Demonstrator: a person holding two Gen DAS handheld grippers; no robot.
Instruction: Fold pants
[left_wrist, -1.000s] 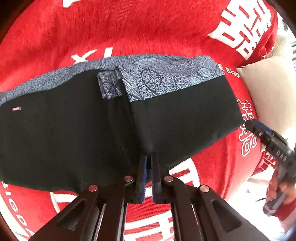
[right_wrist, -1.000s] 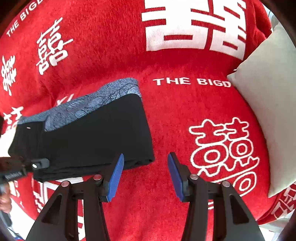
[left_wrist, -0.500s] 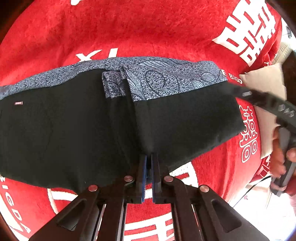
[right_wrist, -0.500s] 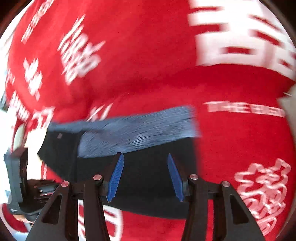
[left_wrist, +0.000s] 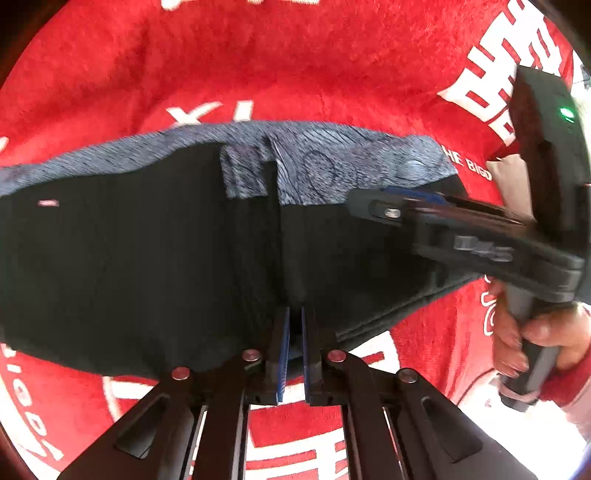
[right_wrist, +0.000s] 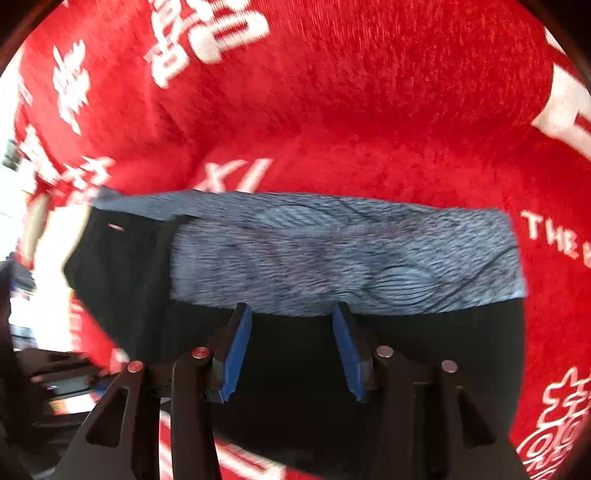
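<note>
Black pants (left_wrist: 129, 258) with a blue-grey patterned waistband (left_wrist: 332, 166) lie folded on a red blanket (left_wrist: 295, 66). My left gripper (left_wrist: 293, 325) is shut on the near edge of the pants at the fold. My right gripper (right_wrist: 291, 325) is open and empty, hovering over the black cloth (right_wrist: 424, 350) just below the patterned band (right_wrist: 332, 251). In the left wrist view the right gripper (left_wrist: 373, 206) reaches in from the right above the folded layer, held by a hand (left_wrist: 517, 332).
The red blanket (right_wrist: 351, 92) carries white characters and lettering all around the pants. A beige cushion (left_wrist: 511, 184) lies at the right edge behind the right gripper. The blanket's left edge and bright floor show in the right wrist view (right_wrist: 37, 258).
My right gripper has swung left from the bare blanket to over the folded pants, staying open. My left gripper has kept its hold on the pants' near edge.
</note>
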